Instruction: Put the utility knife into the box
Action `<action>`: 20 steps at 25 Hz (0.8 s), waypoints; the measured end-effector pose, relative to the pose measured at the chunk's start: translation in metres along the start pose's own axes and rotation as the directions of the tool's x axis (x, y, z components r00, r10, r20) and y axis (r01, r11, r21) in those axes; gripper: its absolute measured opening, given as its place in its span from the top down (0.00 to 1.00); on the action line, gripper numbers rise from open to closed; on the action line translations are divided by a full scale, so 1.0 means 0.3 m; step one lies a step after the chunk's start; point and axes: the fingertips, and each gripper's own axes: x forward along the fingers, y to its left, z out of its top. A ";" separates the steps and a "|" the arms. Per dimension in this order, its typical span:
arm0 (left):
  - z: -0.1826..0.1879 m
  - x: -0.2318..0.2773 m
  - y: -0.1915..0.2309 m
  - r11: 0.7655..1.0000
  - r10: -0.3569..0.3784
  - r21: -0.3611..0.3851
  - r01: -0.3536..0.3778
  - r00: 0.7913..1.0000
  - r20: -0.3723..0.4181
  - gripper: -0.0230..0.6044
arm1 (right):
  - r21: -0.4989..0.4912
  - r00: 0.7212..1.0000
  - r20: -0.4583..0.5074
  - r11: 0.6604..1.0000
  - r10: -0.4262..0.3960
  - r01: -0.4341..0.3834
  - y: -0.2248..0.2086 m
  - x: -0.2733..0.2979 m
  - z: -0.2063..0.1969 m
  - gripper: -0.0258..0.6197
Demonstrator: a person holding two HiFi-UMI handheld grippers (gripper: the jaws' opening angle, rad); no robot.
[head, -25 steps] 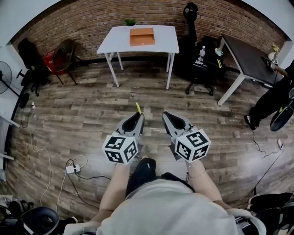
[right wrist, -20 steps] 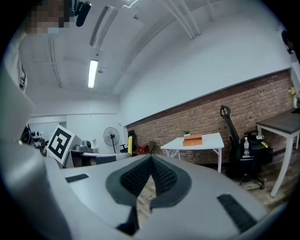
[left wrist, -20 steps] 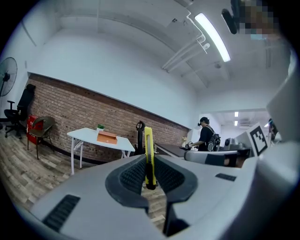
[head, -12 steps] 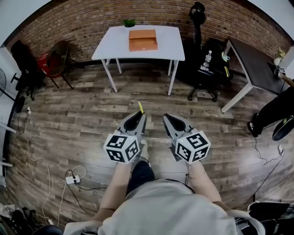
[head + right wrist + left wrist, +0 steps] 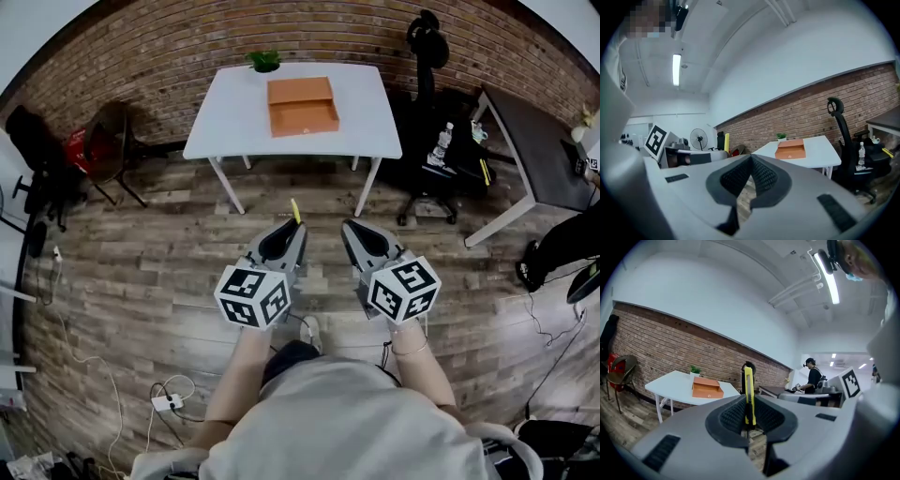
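Note:
A yellow utility knife (image 5: 295, 210) (image 5: 748, 394) sticks up from between the jaws of my left gripper (image 5: 286, 236) (image 5: 749, 420), which is shut on it. My right gripper (image 5: 361, 236) (image 5: 749, 176) is beside it, shut with nothing between its pads. Both are held over the wooden floor, short of the white table (image 5: 225, 122) (image 5: 670, 383) (image 5: 820, 150). An open orange box (image 5: 302, 105) (image 5: 707, 387) (image 5: 791, 149) lies on that table, towards its far side.
A small green plant (image 5: 265, 62) stands at the table's back edge against the brick wall. A black office chair (image 5: 431, 141) and a dark desk (image 5: 534, 141) are to the right, a red chair (image 5: 98, 141) to the left. Cables and a power strip (image 5: 169, 401) lie on the floor.
The white table and orange box have come nearer and lower in the head view. Both grippers keep their pose, the knife still held in the left one.

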 end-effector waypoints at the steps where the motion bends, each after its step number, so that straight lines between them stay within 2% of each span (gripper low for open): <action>1: 0.018 0.029 0.046 1.000 -0.003 -0.004 0.003 1.000 0.001 0.88 | 0.000 1.000 -0.003 1.000 -0.002 0.002 -0.017 0.053 0.012 0.96; 7: 0.076 0.184 0.247 1.000 -0.015 -0.015 0.015 1.000 -0.017 0.88 | 0.021 0.999 -0.030 1.000 -0.011 0.012 -0.119 0.283 0.038 0.96; 13: 0.092 0.305 0.348 1.000 -0.019 -0.024 0.018 0.999 -0.029 0.88 | 0.036 0.999 -0.051 0.999 0.013 -0.012 -0.168 0.421 0.024 0.96; 16: 0.107 0.369 0.383 1.000 -0.023 -0.003 0.023 0.999 -0.036 0.88 | 0.040 0.999 -0.044 0.999 0.012 -0.010 -0.227 0.469 0.042 0.96; 20: 0.142 0.475 0.477 0.998 -0.003 0.065 0.006 0.999 -0.053 0.88 | 0.049 1.000 -0.030 0.999 0.005 -0.003 -0.330 0.567 0.075 0.96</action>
